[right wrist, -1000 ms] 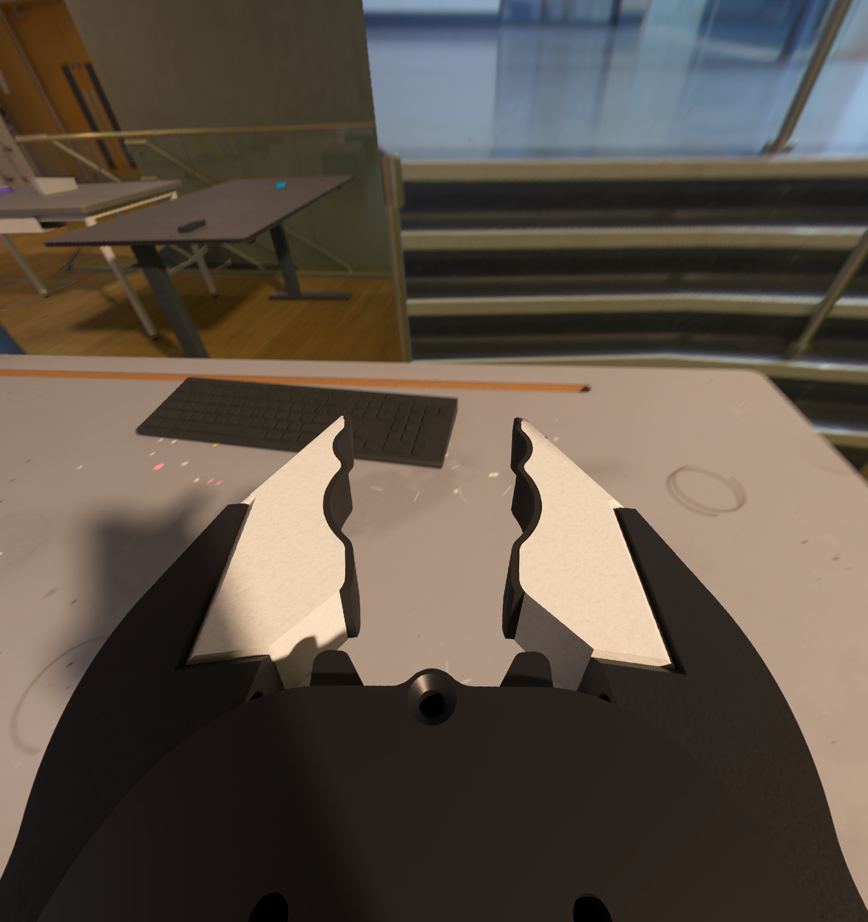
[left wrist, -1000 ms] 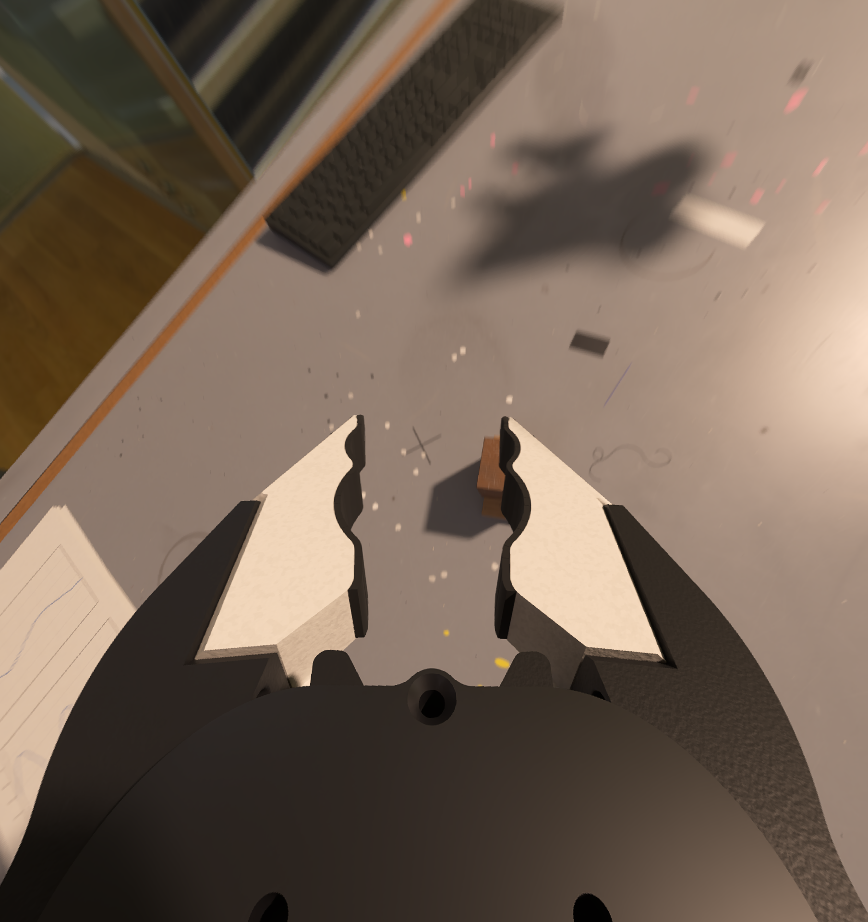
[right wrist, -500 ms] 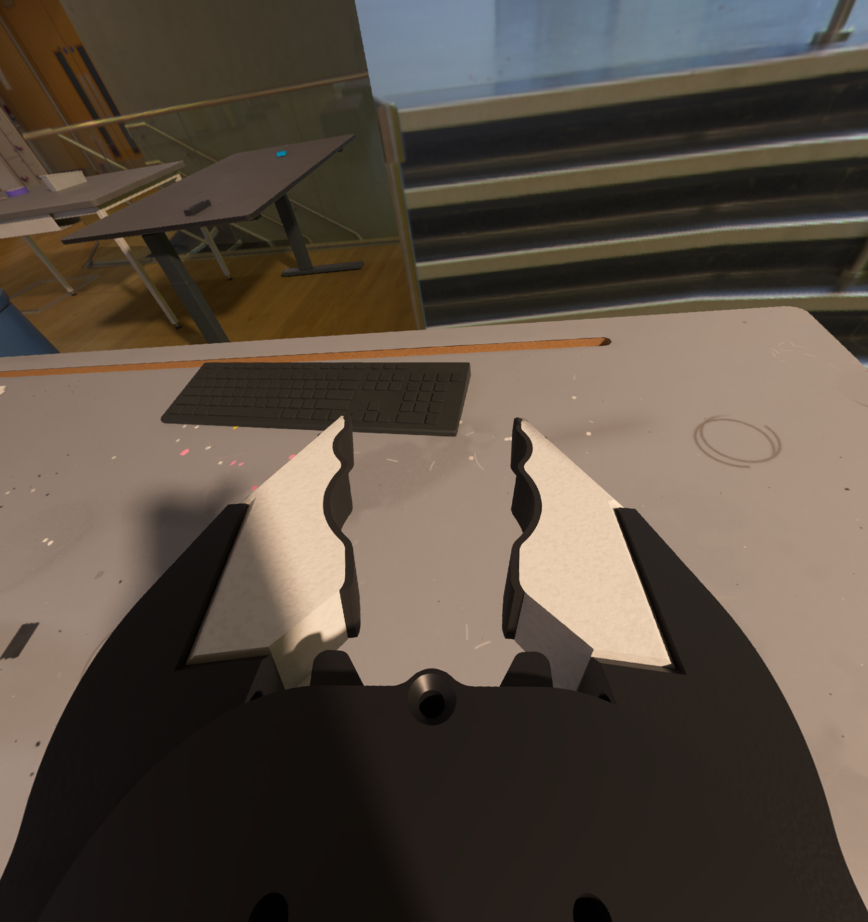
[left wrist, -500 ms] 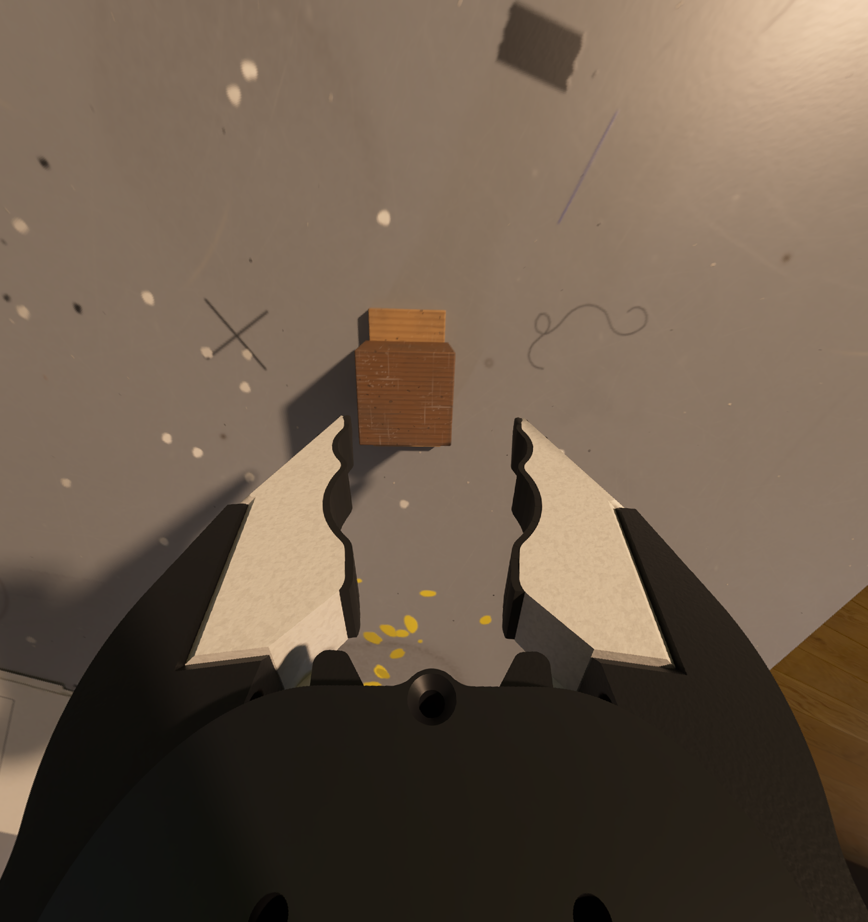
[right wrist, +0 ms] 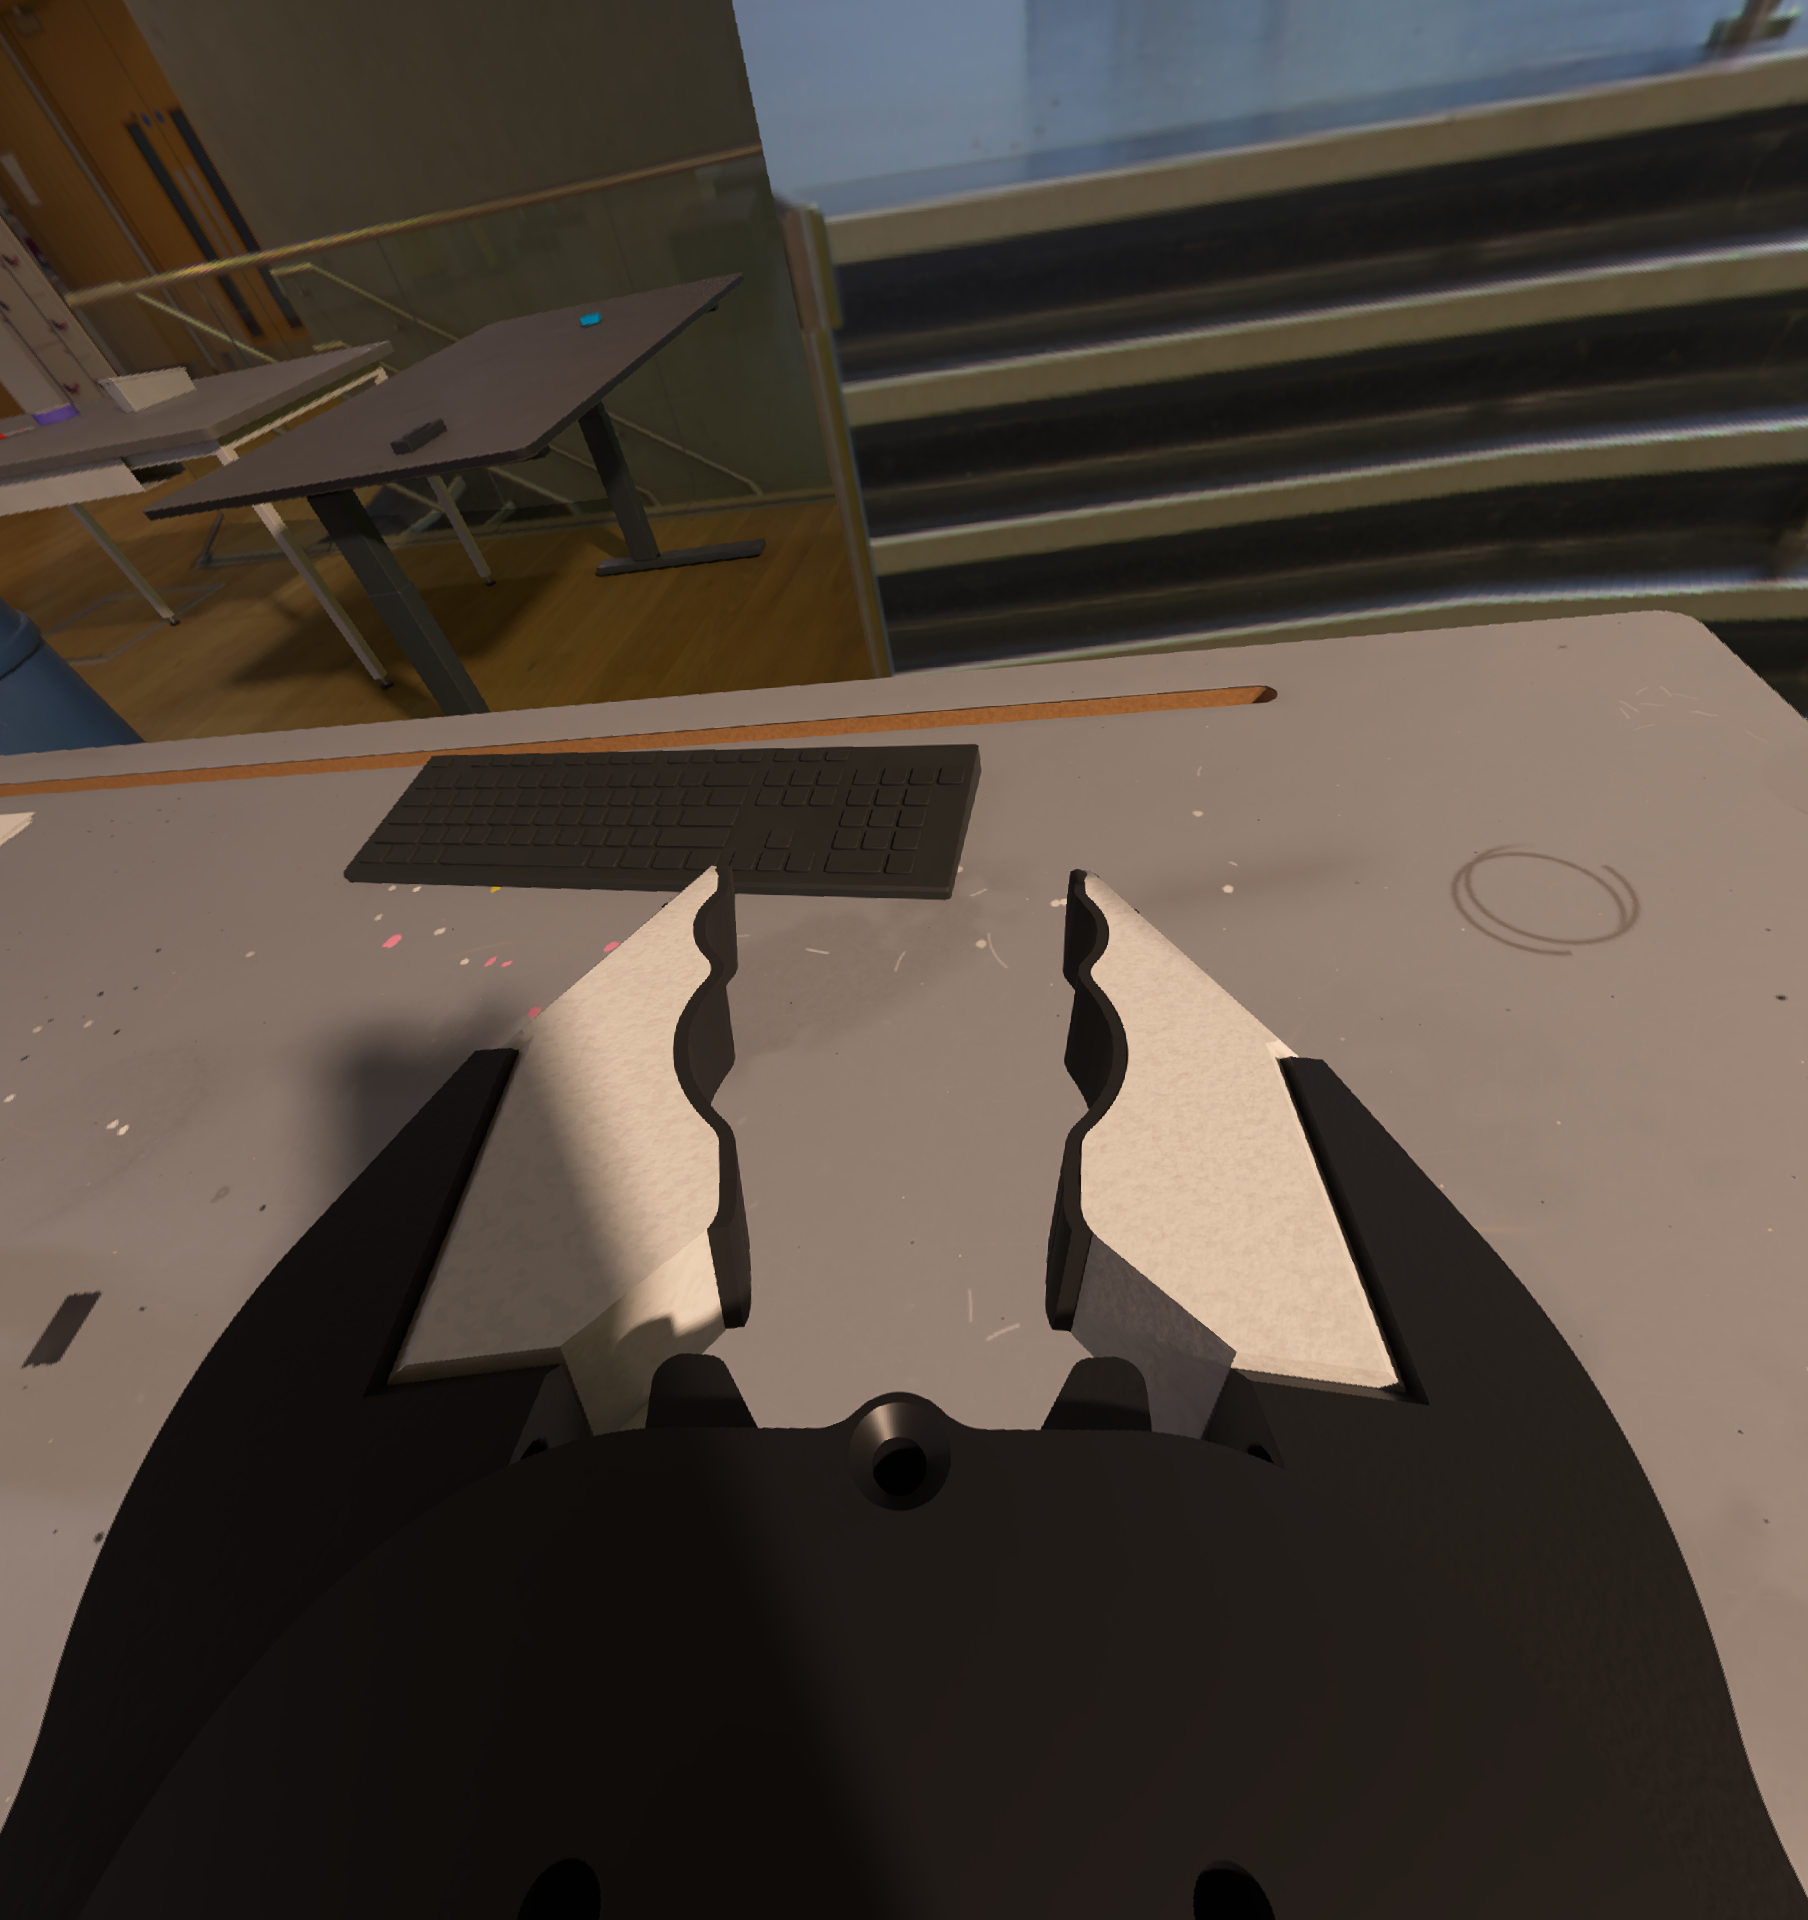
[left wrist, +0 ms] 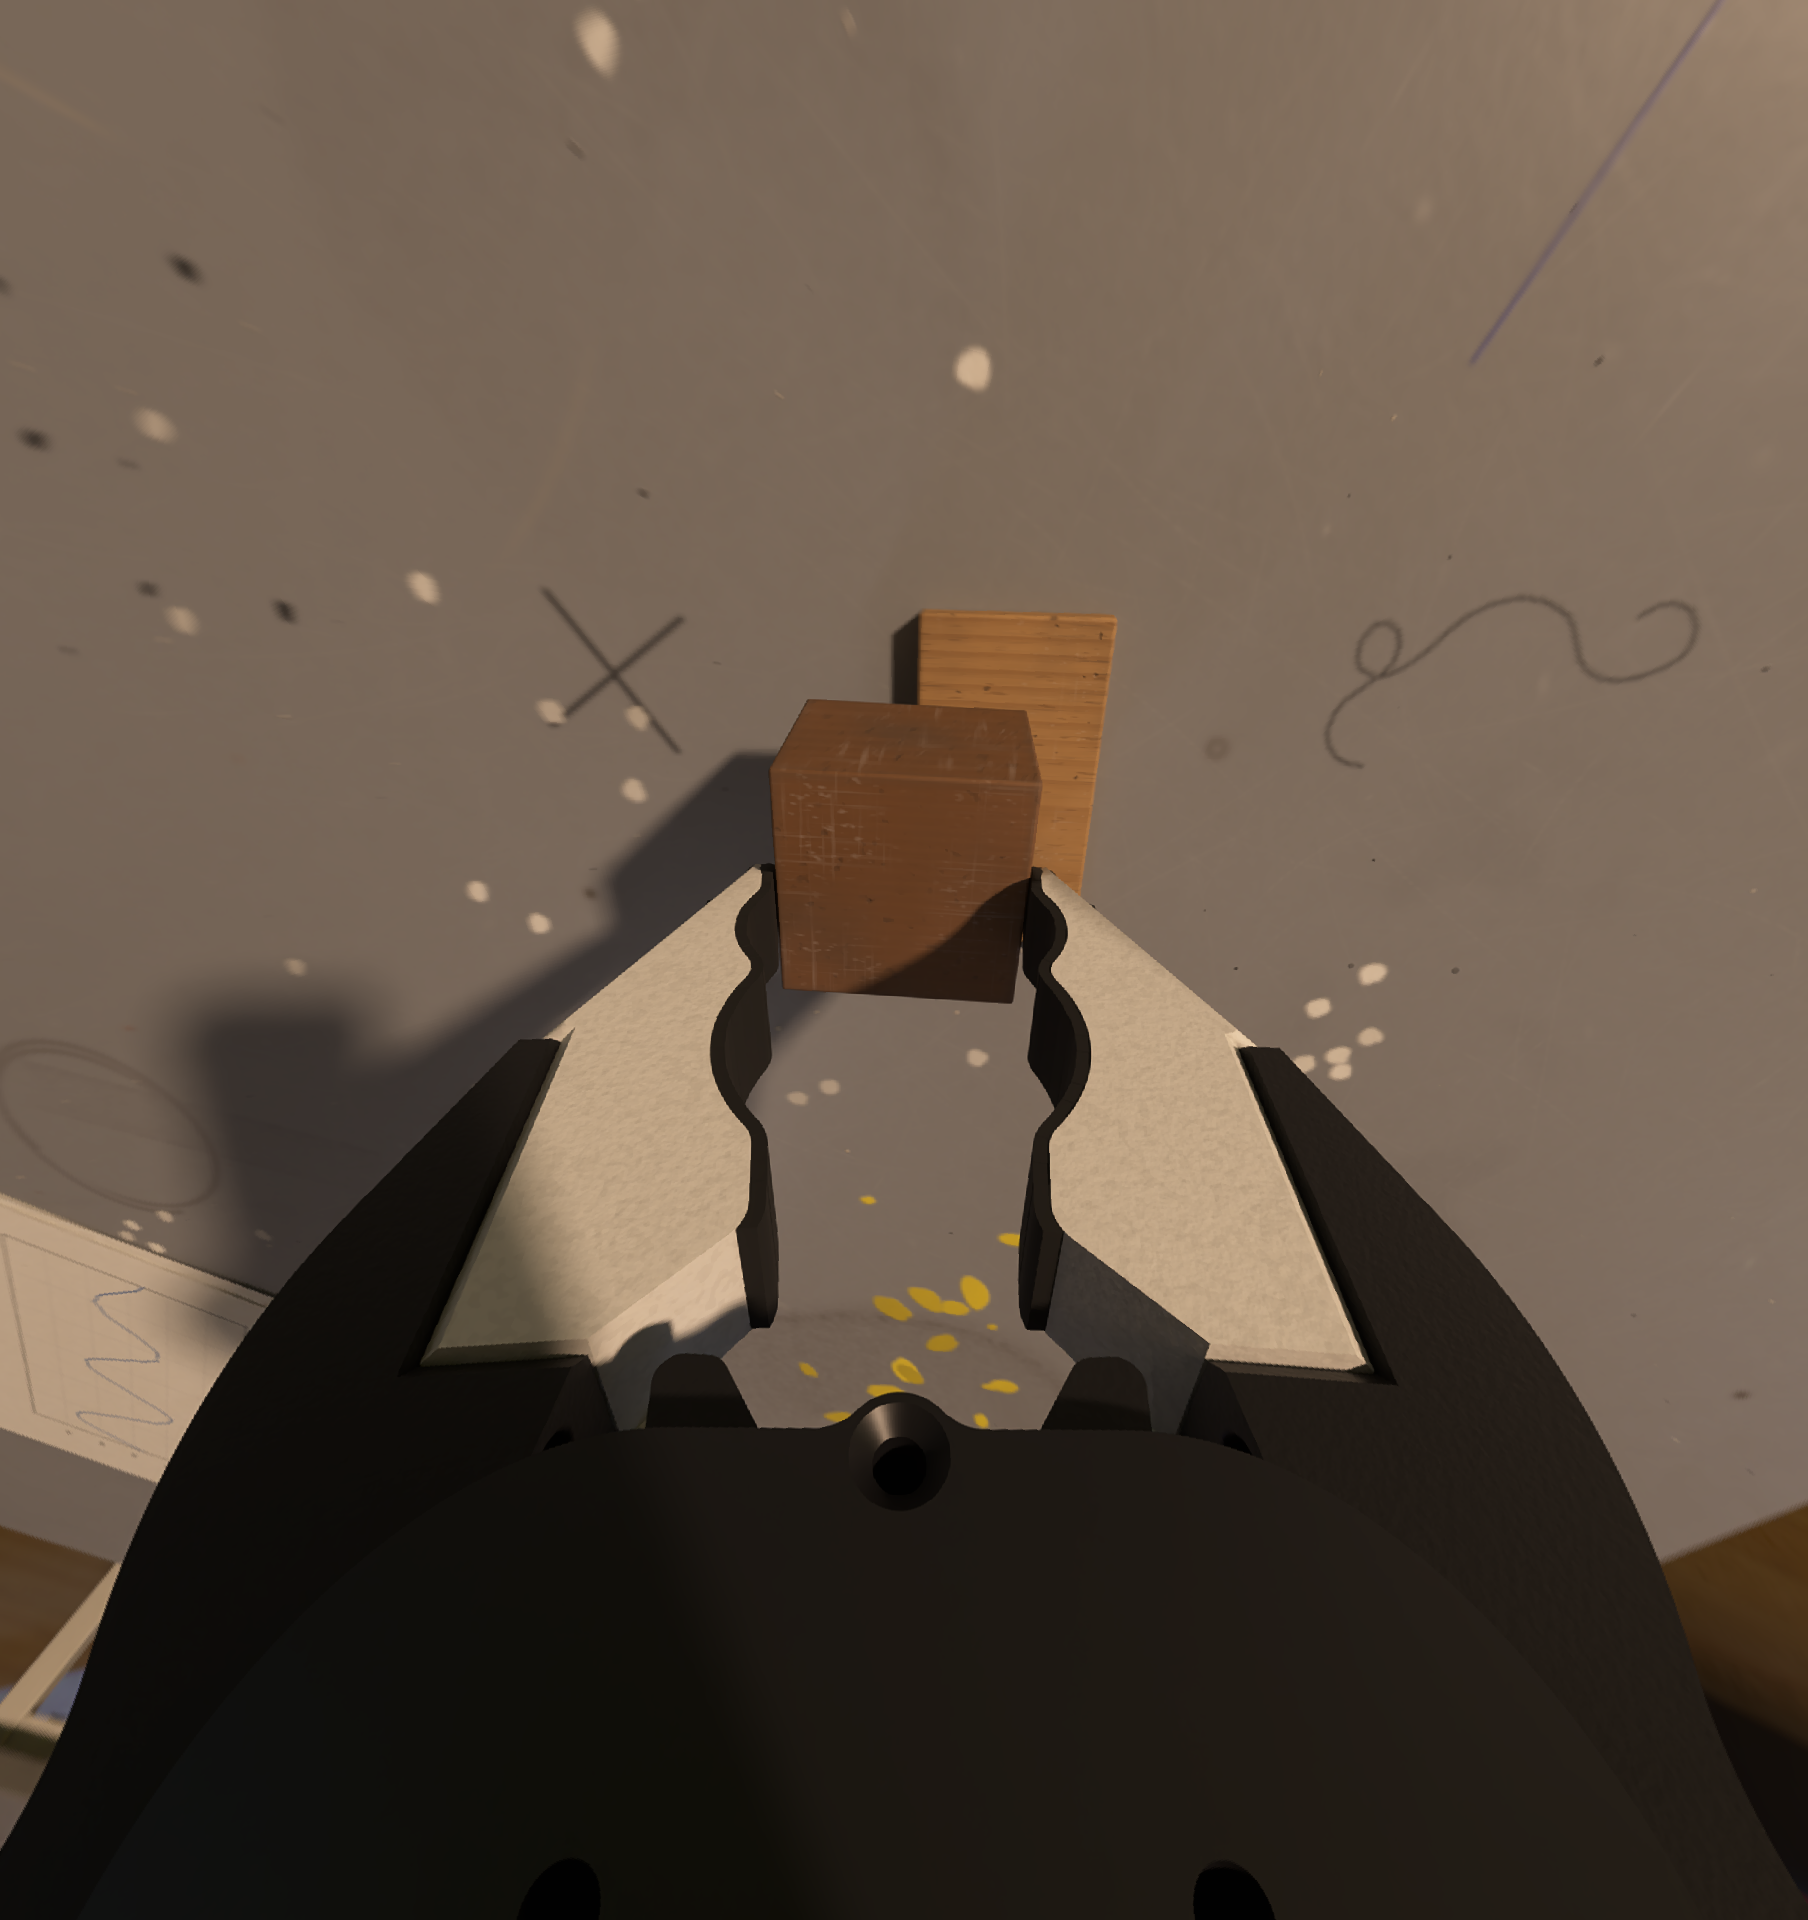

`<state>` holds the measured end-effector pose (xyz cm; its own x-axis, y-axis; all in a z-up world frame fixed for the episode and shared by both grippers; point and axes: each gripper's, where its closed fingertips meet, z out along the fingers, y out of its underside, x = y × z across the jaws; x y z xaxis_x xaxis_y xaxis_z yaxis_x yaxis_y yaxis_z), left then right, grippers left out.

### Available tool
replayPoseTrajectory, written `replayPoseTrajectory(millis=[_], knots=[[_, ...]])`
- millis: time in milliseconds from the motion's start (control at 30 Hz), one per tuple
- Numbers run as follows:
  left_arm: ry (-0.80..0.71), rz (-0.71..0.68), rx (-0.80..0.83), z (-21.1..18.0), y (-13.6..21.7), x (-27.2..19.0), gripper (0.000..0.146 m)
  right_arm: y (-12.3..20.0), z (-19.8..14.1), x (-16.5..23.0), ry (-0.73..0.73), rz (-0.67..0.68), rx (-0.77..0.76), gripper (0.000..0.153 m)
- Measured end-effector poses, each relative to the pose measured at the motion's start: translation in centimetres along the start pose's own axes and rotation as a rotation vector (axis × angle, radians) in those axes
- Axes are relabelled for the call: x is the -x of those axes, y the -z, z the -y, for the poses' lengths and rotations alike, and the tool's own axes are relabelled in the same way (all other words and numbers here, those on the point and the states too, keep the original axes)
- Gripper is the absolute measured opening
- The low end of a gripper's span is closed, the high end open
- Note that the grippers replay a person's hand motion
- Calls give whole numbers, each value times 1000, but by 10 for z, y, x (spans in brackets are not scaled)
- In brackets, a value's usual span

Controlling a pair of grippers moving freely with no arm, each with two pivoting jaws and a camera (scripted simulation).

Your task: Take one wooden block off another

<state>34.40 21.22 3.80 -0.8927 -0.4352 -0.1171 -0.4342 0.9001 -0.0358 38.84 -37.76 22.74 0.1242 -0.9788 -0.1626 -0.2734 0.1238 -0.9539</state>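
Note:
In the left wrist view a dark brown wooden block (left wrist: 905,831) sits on top of a lighter wooden block (left wrist: 1061,707), which shows behind it and to its right. I look down on them from above. My left gripper (left wrist: 900,883) has its two fingertips pressed on the left and right sides of the dark block, shut on it. My right gripper (right wrist: 895,883) is open and empty above the grey table (right wrist: 1399,1091). The blocks do not show in the right wrist view.
A black keyboard (right wrist: 671,821) lies at the far side of the table, beside an orange strip (right wrist: 671,732). A paper sheet (left wrist: 48,1330) lies at the lower left of the left wrist view. The table's edge (left wrist: 1658,1538) runs at its lower right.
My left gripper has come down over the blocks and its fingers have closed onto the dark block's sides. My right gripper has risen and tilted slightly, still open.

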Motion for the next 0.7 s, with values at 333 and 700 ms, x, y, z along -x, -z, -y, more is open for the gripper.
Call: replayPoseTrajectory(millis=[333,700], knots=[[-90,219,-583,42,135,-12,47,9,1,-11,-65,24,-20,64],[-569,45,-400,205,72,-107,47,9,3,-4,-81,84,-32,62]])
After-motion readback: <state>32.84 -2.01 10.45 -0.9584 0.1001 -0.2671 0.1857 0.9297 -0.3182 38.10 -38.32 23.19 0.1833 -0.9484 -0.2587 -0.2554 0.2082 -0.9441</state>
